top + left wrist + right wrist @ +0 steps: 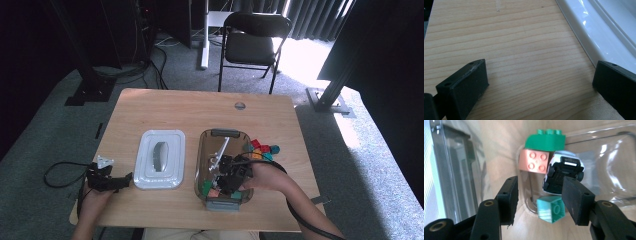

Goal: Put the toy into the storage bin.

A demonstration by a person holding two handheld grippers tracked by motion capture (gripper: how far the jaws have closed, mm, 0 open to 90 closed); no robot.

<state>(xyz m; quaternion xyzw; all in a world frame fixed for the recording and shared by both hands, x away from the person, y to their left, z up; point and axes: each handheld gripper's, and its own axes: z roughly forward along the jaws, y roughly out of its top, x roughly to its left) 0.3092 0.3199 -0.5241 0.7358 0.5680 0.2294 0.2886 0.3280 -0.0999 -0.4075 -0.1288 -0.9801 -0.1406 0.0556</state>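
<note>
A clear plastic bin [201, 150] stands on the wooden table right of centre. My right gripper [220, 182] reaches down into its near end. In the right gripper view its jaws [540, 187] stand apart, open. A teal brick [550, 208] lies between them, close to the right jaw, with a gap to the left jaw. Beyond the tips lie a pink brick [534, 163], a green brick [545, 141] and an overturned black-and-white toy car [562, 172]. My left gripper [125, 180] rests low at the table's left front, open [541, 67] over bare wood, beside the white lid [599, 30].
The white lid [160, 159] lies flat left of the bin. Several loose coloured bricks [261, 149] sit on the table just right of the bin. A black chair [252, 42] stands beyond the far edge. Cables trail from both grippers.
</note>
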